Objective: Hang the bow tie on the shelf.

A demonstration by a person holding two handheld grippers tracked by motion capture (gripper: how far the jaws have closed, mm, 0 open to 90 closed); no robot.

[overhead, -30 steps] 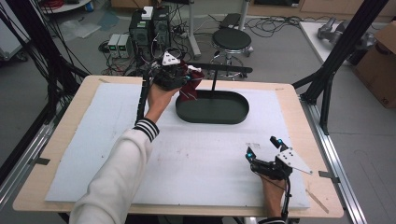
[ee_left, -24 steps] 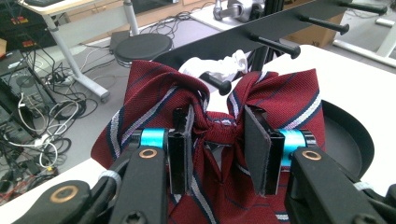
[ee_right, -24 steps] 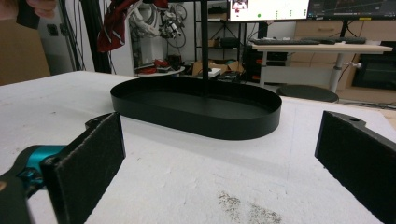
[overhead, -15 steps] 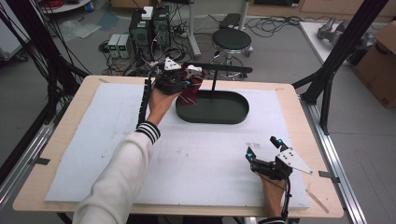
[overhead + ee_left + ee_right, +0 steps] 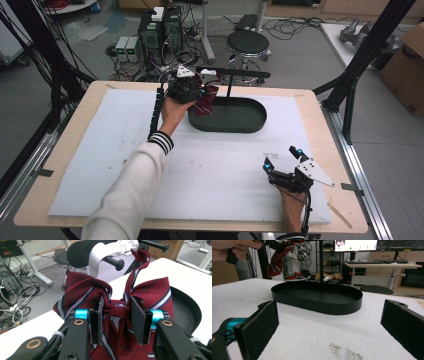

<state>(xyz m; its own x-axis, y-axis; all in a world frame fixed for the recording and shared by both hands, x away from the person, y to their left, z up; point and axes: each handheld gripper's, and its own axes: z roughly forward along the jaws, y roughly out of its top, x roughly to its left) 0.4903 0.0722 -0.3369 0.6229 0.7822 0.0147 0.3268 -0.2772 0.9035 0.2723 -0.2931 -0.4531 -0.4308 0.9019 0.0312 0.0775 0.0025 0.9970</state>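
the left gripper (image 5: 116, 322) pinches the knot of a maroon striped bow tie (image 5: 117, 307), holding it above the near-left end of the black oval tray (image 5: 227, 116), beside the stand's horizontal bar (image 5: 235, 74). the tie's white strap (image 5: 105, 252) loops over that bar. the right gripper (image 5: 281, 161) rests on the white mat (image 5: 100, 150) near the table's right corner, its jaws spread wide with nothing between them.

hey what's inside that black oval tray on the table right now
Nothing lies on the visible floor of the black oval tray; a thin black post rises from it. The striped bow tie in the left gripper hangs over its left end, hiding that bit.
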